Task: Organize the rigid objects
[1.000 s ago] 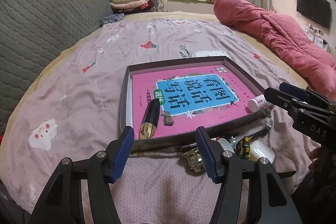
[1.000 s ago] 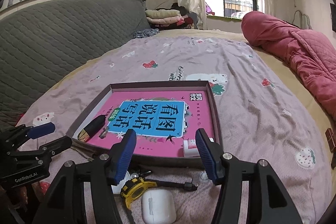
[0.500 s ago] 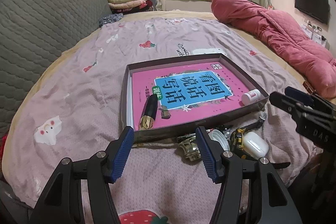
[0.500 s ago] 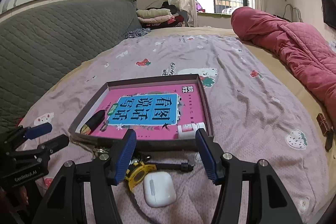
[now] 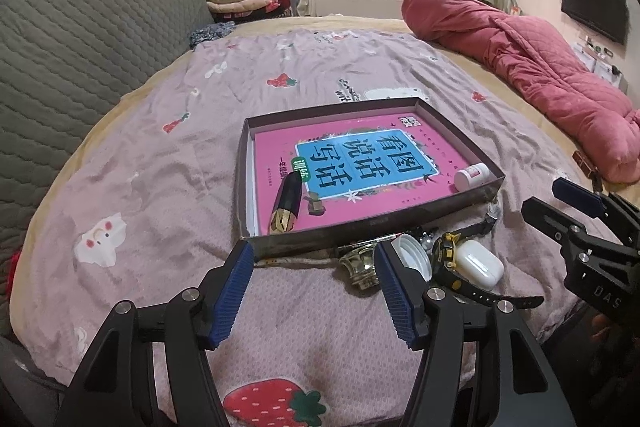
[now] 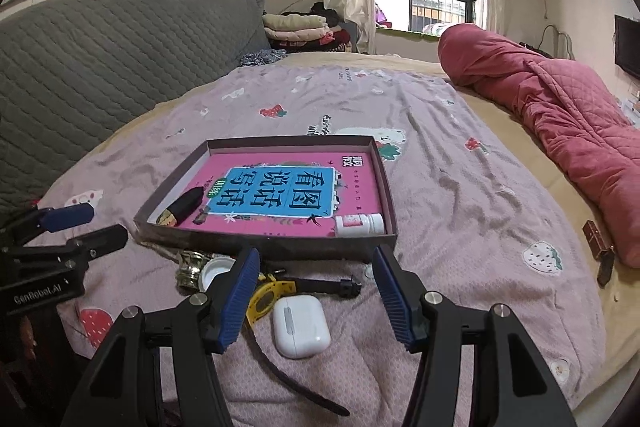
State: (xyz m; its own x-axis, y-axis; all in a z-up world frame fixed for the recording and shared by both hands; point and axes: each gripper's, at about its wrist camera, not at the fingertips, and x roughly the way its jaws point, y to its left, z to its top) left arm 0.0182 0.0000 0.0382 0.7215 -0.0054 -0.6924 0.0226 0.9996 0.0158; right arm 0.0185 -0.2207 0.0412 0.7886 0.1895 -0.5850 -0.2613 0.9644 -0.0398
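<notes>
A dark shallow box (image 5: 362, 227) (image 6: 256, 245) lies on the bed, holding a pink book (image 5: 360, 163), a black-and-gold tube (image 5: 287, 205) and a small white bottle (image 5: 472, 175) (image 6: 359, 225). In front of the box lie a white earbud case (image 6: 301, 327) (image 5: 479, 263), a yellow-and-black watch with strap (image 6: 266, 301), a white cap (image 6: 218, 273) and a gold piece (image 5: 360, 267). My left gripper (image 5: 316, 291) is open and empty, short of the box's near edge. My right gripper (image 6: 316, 295) is open and empty above the earbud case.
The bed is covered by a pink printed sheet (image 5: 140, 187). A grey quilted headboard (image 5: 72, 39) runs along the left. A red rolled quilt (image 6: 560, 115) lies at the right. Small brown objects (image 6: 596, 245) lie near the bed's right edge.
Both grippers have pulled back and risen from the box, so the box looks smaller and more sheet shows in front. Both stayed open.
</notes>
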